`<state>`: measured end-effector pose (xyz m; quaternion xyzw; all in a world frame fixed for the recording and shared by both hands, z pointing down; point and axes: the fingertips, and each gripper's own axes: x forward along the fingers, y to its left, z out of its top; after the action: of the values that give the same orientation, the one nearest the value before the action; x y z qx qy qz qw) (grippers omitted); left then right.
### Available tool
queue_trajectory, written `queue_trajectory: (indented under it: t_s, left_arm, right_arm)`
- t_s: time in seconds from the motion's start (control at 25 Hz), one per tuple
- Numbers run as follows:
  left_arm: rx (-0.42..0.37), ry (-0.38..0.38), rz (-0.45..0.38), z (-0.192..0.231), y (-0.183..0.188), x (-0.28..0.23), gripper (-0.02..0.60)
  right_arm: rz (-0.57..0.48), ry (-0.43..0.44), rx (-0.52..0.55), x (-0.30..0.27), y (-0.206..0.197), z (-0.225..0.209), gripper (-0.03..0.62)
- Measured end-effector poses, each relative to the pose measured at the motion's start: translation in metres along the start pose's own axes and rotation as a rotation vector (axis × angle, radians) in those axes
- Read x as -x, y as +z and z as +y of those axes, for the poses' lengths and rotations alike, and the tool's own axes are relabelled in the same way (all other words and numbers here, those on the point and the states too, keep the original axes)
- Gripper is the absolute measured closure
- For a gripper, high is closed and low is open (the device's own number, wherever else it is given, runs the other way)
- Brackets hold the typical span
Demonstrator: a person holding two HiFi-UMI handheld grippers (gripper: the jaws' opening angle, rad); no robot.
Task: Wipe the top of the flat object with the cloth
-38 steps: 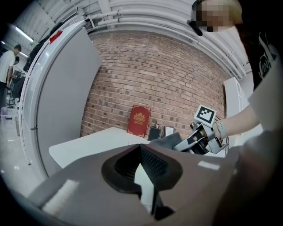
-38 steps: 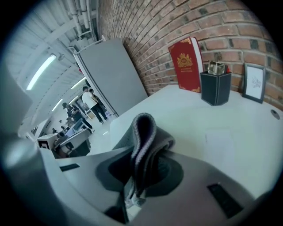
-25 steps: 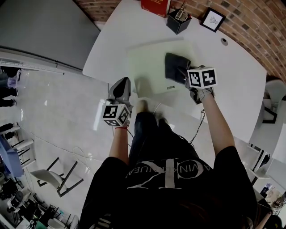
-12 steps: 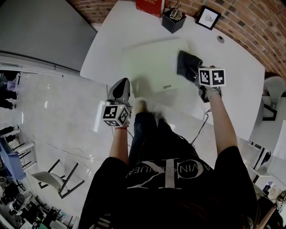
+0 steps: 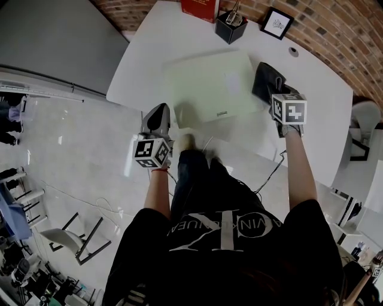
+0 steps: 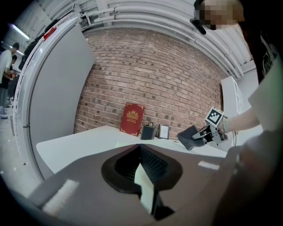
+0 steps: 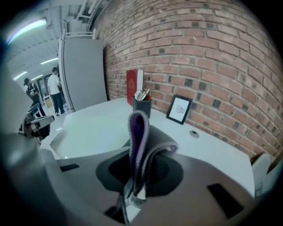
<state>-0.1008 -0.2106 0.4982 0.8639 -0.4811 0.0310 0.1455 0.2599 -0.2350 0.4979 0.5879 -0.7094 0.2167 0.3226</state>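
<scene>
While squeezing the folded dark cloth (image 7: 143,145) tight in the right gripper (image 5: 273,94), holding it just off the flat green board (image 5: 203,77), at that gripper's left. Holding the left gripper (image 5: 159,116) pinched together on nothing, by the board's near corner.

Desk: Where is there room?
Me: Bare table (image 5: 143,60) left of the pad (image 5: 206,83) and along its near edge, where my left gripper (image 5: 157,119) hangs with nothing before it.
Desk: What blocks the way?
Me: Book (image 5: 200,9), pen holder (image 5: 232,27) and frame (image 5: 277,24) line the far edge. My right gripper (image 7: 135,187), clamped on the cloth (image 5: 267,79), stands just right of the pad; a grommet (image 5: 293,52) lies on open table beyond.
</scene>
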Motion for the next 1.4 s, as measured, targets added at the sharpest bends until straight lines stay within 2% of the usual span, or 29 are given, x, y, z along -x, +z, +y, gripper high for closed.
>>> queue_trajectory:
  t_s: [0.08,0.16,0.4,0.64,0.88,1.0,1.16,1.4]
  left_arm:
    - [0.002,0.008,-0.003,0.001,0.0,0.002,0.569]
    - [-0.001,0.015,-0.006,0.002,0.002,0.005,0.569]
    - [-0.004,0.056,-0.021,0.012,0.004,0.021,0.569]
    - [0.005,0.124,-0.038,0.027,0.004,0.046,0.569]
    - [0.015,0.196,-0.057,0.045,0.004,0.071,0.569]
    - [0.019,0.22,-0.055,0.05,0.002,0.079,0.569]
    - [0.021,0.218,-0.049,0.048,-0.001,0.078,0.569]
    - [0.014,0.183,-0.043,0.039,0.001,0.064,0.569]
  right_arm:
    - [-0.045,0.027,0.007,0.01,0.012,0.009,0.534]
    - [-0.086,0.095,0.005,0.017,0.025,0.029,0.534]
    - [-0.129,0.393,-0.027,0.017,0.049,0.136,0.534]
    - [-0.088,0.655,0.011,0.014,0.054,0.247,0.534]
    - [0.007,0.834,0.034,0.011,0.036,0.318,0.534]
    - [0.08,0.862,0.037,-0.001,0.017,0.33,0.534]
    - [0.147,0.767,0.052,-0.022,-0.007,0.307,0.534]
    - [0.142,0.727,-0.029,-0.022,-0.017,0.271,0.534]
